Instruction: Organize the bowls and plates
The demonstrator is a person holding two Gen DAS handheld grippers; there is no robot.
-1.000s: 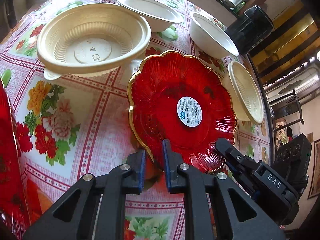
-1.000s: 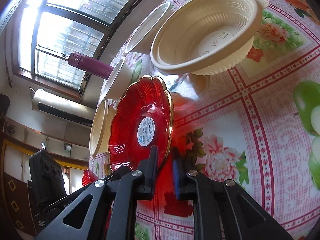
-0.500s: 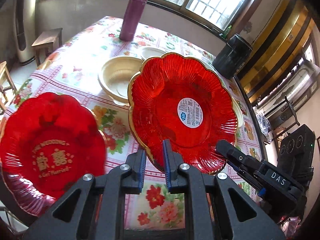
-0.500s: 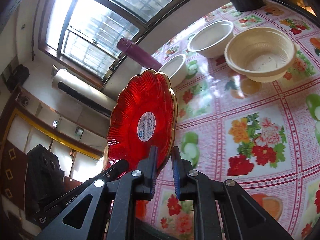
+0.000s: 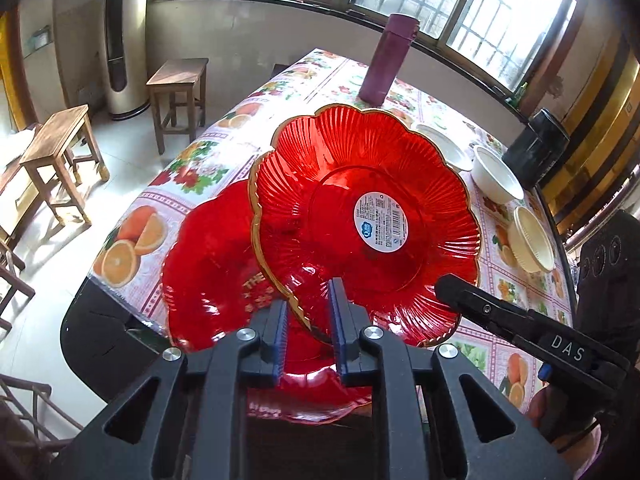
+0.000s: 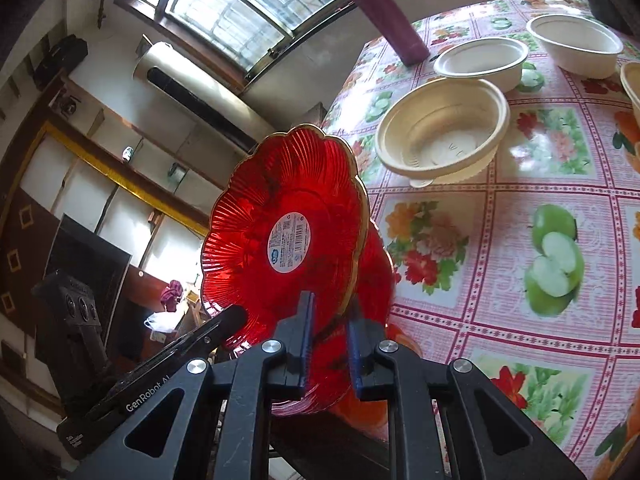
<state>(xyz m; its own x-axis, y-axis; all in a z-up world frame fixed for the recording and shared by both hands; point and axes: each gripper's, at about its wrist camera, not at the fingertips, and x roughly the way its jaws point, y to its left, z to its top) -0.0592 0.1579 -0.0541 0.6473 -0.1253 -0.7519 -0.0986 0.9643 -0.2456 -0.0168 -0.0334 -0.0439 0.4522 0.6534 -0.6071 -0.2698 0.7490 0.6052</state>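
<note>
Overhanging table edge (image 5: pixel 132 308), red plate (image 5: pixel 360 216), possibly touching stack

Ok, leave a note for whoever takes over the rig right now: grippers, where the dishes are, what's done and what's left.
Left gripper: on the near rim of the red labelled plate; its jaws are just starting to open, rim between them.
Right gripper: shut on the same plate's rim.
Plate: in the air, tilted, over the second red plate lying at the table corner.
Bowls: cream bowl, two white bowls and another cream bowl sit apart, unstacked.
Done: plate picked up.
Left: probably lower it onto the second plate, let go, then nest the bowls.
</note>
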